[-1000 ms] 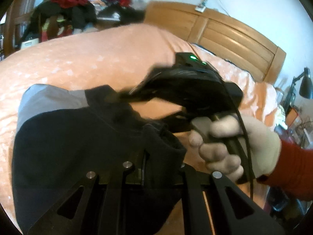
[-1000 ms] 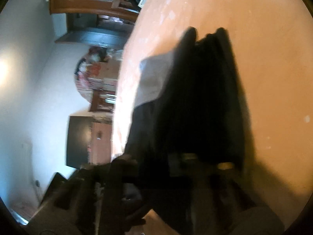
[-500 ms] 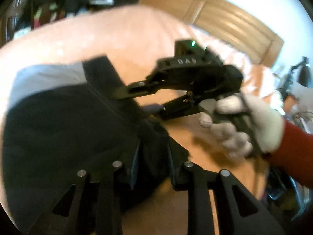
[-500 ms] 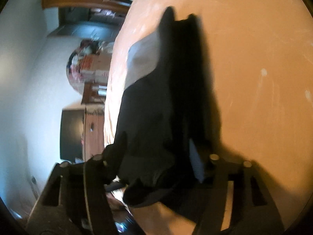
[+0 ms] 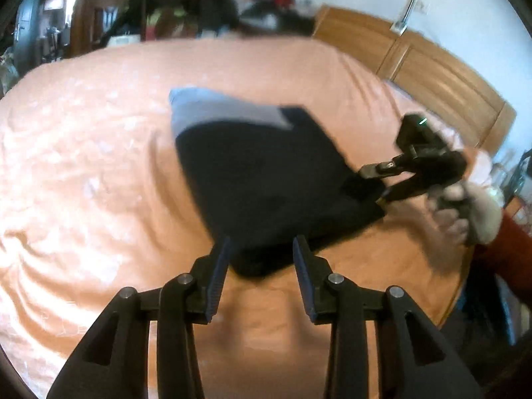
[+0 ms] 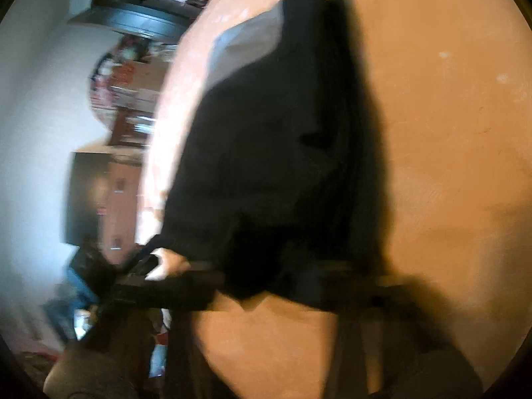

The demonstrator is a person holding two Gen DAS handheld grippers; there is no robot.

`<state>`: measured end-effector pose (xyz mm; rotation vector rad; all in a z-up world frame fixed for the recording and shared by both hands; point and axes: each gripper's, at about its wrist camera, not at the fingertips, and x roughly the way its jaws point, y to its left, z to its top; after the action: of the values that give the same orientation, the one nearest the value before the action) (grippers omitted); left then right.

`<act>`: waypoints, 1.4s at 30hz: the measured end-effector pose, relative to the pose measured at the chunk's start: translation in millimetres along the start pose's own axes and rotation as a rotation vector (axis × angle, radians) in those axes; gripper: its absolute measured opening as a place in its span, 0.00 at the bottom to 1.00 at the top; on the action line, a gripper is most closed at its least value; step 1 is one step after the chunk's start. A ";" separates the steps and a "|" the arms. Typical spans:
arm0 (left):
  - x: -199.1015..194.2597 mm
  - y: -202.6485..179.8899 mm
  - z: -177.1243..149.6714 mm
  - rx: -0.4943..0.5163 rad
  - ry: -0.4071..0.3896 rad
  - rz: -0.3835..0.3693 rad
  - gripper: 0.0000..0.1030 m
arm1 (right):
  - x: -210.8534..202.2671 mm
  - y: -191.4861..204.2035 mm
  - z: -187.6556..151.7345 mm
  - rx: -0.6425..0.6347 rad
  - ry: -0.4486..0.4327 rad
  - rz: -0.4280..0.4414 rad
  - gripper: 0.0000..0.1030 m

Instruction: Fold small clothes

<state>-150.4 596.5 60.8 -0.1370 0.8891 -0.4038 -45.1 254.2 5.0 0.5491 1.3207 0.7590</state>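
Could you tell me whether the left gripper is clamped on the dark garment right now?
No, the left gripper is open, its fingers apart just short of the garment lying on the bed.

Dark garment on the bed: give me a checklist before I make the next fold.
1. Left claw open, clear of cloth: ok.
2. Right claw at the garment's corner; grip on it: cannot tell, blurred.
3. Dark garment lying flat on the orange bedspread: ok.
4. Grey panel at the far end, exposed: ok.
5. Edges squared: cannot tell; near corner looks bunched in the right wrist view.
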 end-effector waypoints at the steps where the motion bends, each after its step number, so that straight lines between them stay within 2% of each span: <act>1: 6.1 1.8 -0.1 0.005 0.008 0.010 0.38 | -0.9 -5.0 -1.6 0.000 -0.005 -0.006 0.06; 5: 31.7 1.6 5.5 0.020 0.012 0.076 0.38 | -4.3 -26.1 -5.9 0.034 -0.025 -0.016 0.02; 7: 49.3 0.9 4.7 0.038 0.032 0.108 0.53 | 1.4 -23.6 -4.3 0.032 -0.028 -0.026 0.02; 8: 62.1 5.0 0.2 0.051 0.066 0.144 0.57 | 3.1 -22.0 -3.5 0.025 -0.030 -0.039 0.01; 9: 69.0 9.5 -5.3 0.053 0.085 0.150 0.58 | 3.1 -21.5 -4.6 0.023 -0.031 -0.042 0.01; 11: 63.7 21.4 -9.9 0.012 0.097 0.143 0.55 | 1.8 -18.7 -5.1 0.006 -0.031 -0.052 0.01; 14: 45.7 22.6 -21.5 0.043 0.129 0.171 0.55 | 2.6 -15.7 -4.4 -0.011 -0.022 -0.070 0.01; 15: 41.1 22.1 -25.4 0.048 0.149 0.165 0.48 | 4.6 -12.4 -1.1 -0.017 -0.021 -0.078 0.01; 16: 29.2 21.4 -28.4 0.045 0.156 0.131 0.35 | 5.3 -10.8 1.6 -0.022 -0.019 -0.081 0.01; 18: 0.0 18.3 -25.1 0.030 0.094 0.046 0.33 | 5.4 -9.4 1.8 -0.035 -0.019 -0.088 0.01; 20: -28.0 15.2 -7.0 0.027 -0.028 0.029 0.33 | 5.5 -9.6 0.5 -0.042 -0.024 -0.098 0.01; 22: -31.9 14.0 11.9 0.023 -0.112 0.006 0.33 | 7.4 -10.8 0.5 -0.032 -0.031 -0.093 0.01; 23: -21.5 10.5 22.3 0.043 -0.121 -0.005 0.32 | 7.5 -11.5 -0.5 -0.031 -0.033 -0.091 0.01; 24: -5.7 6.5 27.6 0.070 -0.103 -0.007 0.32 | 7.9 -12.6 -1.3 -0.031 -0.035 -0.089 0.01; 25: 23.7 -0.1 26.7 0.125 -0.042 0.010 0.32 | 8.1 -14.0 -1.5 -0.030 -0.036 -0.085 0.01; 26: 56.4 -4.2 16.4 0.184 0.062 0.065 0.34 | 7.6 -16.4 -2.6 -0.032 -0.039 -0.084 0.00; 27: 83.9 -3.3 2.3 0.234 0.141 0.127 0.41 | 8.7 -19.3 -3.4 -0.030 -0.036 -0.076 0.00; 28: 93.3 1.2 -9.5 0.242 0.127 0.127 0.46 | 10.1 -22.8 -4.4 -0.024 -0.035 -0.071 0.00; 29: 90.7 6.4 -8.3 0.202 0.109 0.099 0.47 | 11.2 -25.9 -5.0 -0.019 -0.036 -0.062 0.00; 31: 85.6 4.7 -3.6 0.188 0.111 0.101 0.50 | 12.4 -31.2 -4.9 -0.008 -0.041 -0.043 0.00; 33: 76.5 2.2 -5.9 0.169 0.096 0.084 0.45 | 10.4 -36.3 -5.9 -0.003 -0.043 -0.030 0.00; 36: 50.7 5.1 -7.1 0.130 0.018 0.054 0.43 | 10.6 -36.8 -6.4 -0.008 -0.049 -0.019 0.00; 37: 52.3 10.2 -9.5 0.094 0.021 0.049 0.46 | 10.8 -37.6 -6.8 -0.005 -0.051 -0.012 0.00; 39: 68.7 26.0 -17.6 0.032 0.085 0.037 0.52 | 8.5 -44.1 -9.2 0.005 -0.057 0.005 0.00; 41: 66.3 29.9 -16.3 0.013 0.088 0.023 0.53 | 5.4 -41.9 -10.8 0.012 -0.066 0.005 0.00; 42: 60.2 26.3 -16.2 0.014 0.091 0.022 0.50 | 2.0 -38.0 -12.8 0.006 -0.070 -0.020 0.01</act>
<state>-121.8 597.5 -0.5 -0.0962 0.9763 -0.3978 -50.8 230.3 -26.7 0.5616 1.2626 0.7140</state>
